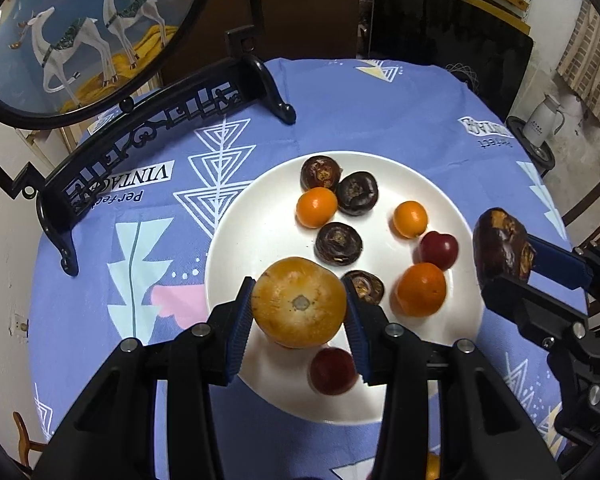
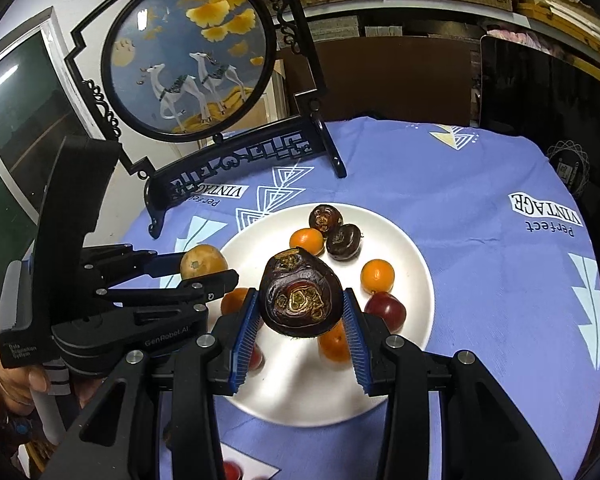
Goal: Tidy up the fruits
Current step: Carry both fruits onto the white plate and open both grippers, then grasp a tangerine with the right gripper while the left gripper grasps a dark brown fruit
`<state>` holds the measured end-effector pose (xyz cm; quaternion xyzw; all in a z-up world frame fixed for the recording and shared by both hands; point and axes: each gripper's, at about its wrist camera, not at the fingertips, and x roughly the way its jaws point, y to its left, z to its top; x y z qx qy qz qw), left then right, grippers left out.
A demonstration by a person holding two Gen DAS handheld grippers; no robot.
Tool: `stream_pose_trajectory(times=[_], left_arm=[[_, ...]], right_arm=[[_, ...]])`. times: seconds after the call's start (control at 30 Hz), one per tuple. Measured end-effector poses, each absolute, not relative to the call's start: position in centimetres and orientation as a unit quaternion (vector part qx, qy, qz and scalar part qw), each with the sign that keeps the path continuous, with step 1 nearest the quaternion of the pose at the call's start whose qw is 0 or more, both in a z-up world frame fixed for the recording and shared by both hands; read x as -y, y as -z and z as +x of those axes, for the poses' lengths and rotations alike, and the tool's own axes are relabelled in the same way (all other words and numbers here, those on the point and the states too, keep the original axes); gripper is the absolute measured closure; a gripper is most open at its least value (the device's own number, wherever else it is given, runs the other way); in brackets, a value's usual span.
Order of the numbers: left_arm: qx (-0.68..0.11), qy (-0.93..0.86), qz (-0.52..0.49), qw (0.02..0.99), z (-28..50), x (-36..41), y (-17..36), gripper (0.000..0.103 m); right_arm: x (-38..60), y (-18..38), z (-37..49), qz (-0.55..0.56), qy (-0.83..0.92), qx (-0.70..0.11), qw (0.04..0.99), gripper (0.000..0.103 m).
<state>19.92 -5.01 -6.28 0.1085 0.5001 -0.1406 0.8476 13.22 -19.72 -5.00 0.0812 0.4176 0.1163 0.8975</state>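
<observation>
Right gripper (image 2: 300, 312) pinches chestnut (image 2: 300, 296), narrow end up.

Ahead of the left gripper (image 1: 299, 305), the near-left part of the white plate (image 1: 256, 236) is left bare. The far and right parts are crowded by dark water chestnuts (image 1: 339, 243), small oranges (image 1: 316, 207) and a red fruit (image 1: 439, 249). Beyond the plate, passage on the left is blocked by the black ornamental stand (image 1: 148, 140). The right flank is occupied by the right gripper (image 1: 512, 268).
</observation>
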Motion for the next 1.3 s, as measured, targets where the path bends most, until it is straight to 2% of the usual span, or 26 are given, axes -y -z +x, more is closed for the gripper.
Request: stream_pose_trajectory(times=[1.07, 1.1, 1.13, 1.2, 1.3], left_arm=[[-0.527, 0.127, 0.128, 0.830, 23.7, 5.9, 10.0, 0.061], [-0.528, 0.127, 0.128, 0.830, 23.7, 5.8, 10.0, 0.061], [-0.528, 0.129, 0.127, 0.829, 23.6, 5.8, 9.9, 0.058], [-0.518, 0.121, 0.127, 0.837, 23.5, 5.6, 9.4, 0.032], [-0.508, 0.123, 0.125, 0.843, 23.2, 5.5, 8.6, 0.031]], right_arm=[[19.8, 8.1, 18.4, 0.088, -0.112, -0.443, 0.885, 0.060], [19.7, 8.0, 18.3, 0.088, -0.119, -0.445, 0.883, 0.055], [19.6, 8.0, 18.3, 0.087, -0.122, -0.449, 0.881, 0.042], [19.7, 7.7, 17.8, 0.079, -0.108, -0.443, 0.887, 0.036], [20.2, 7.4, 17.2, 0.084, -0.103, -0.439, 0.889, 0.036]])
